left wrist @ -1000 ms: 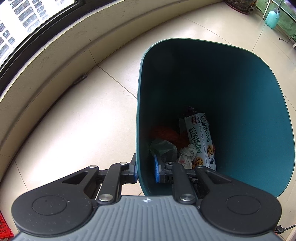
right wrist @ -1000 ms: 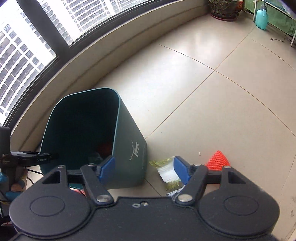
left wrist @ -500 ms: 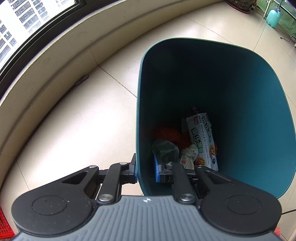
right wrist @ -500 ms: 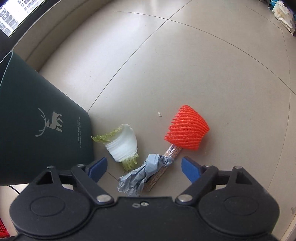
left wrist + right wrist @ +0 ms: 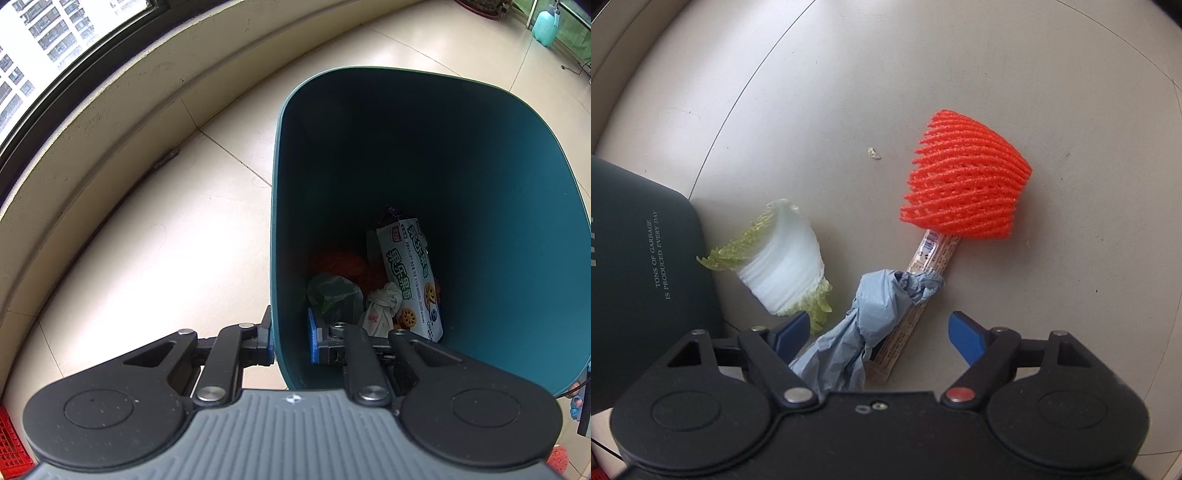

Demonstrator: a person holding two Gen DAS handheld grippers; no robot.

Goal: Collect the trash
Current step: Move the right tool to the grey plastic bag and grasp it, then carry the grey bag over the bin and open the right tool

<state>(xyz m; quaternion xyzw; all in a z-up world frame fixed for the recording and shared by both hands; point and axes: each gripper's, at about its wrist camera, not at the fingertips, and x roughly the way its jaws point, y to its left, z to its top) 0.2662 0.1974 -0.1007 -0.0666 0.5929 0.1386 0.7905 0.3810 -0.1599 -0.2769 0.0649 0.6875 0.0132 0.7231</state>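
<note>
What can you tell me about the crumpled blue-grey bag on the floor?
The crumpled blue-grey bag looks like thin, wrinkled plastic film, twisted into a loose rope with a knotted end. It lies on the floor tiles, draped over a long narrow wrapper, beside a cabbage piece. The right gripper is closing with the bag between its jaws, pads not touching it.

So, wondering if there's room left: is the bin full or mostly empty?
Mostly empty: the bin has only some wrappers at the bottom, its walls bare above.
</note>
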